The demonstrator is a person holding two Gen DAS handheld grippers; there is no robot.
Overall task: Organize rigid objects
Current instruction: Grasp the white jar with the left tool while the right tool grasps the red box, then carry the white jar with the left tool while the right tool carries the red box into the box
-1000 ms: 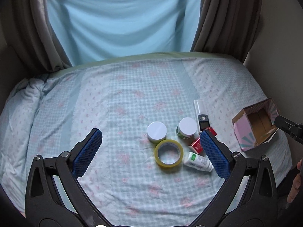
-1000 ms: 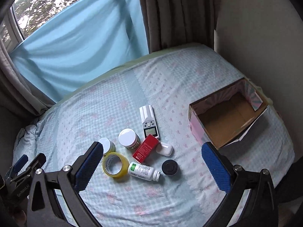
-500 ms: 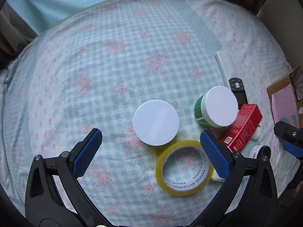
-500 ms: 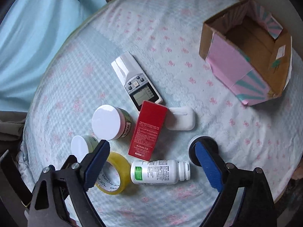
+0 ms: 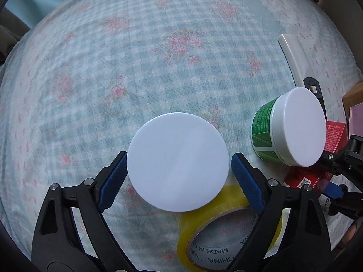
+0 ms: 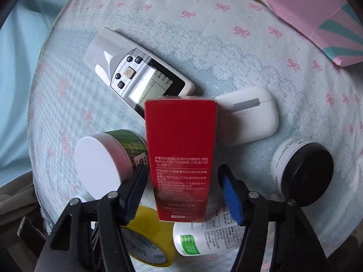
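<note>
Over on the left side of the clutter, the left gripper [image 5: 178, 174] is straddling the white-lidded jar [image 5: 177, 162], 1 blue pad on each side of the lid; the left pad looks right against the rim and the right one seems a hair off, so I'd call it spread around the jar and not yet clenched; looks like it's lined up that way to pinch the jar across its width and lift it straight off the bedspread [image 5: 113, 79]; the yellow tape roll [image 5: 226, 233] lies just behind the jar, touching or nearly so, and partly under the right finger, so it could get nudged.

Next along, the green jar [image 5: 288, 133] stands just beside, apart from the left tool; the remote [image 6: 138, 72] lies flat beyond it.

Then the right gripper [image 6: 181, 192] has its 2 pads either side of the red box [image 6: 181, 154]; there's a visible gap on the right pad and the left one is close to the box edge, so it's released, not gripping; the box sits dead centre between the fingers with its long side running along them, I guess so they can close on its narrow faces; it rests partly across the white bottle [image 6: 204, 233] and touches the earbud case [image 6: 249, 117].

Further right is the black-lidded jar [image 6: 304, 172]; off toward the far right edge of the bed is the pink cardboard box [image 6: 317, 11], probably where this all goes.
</note>
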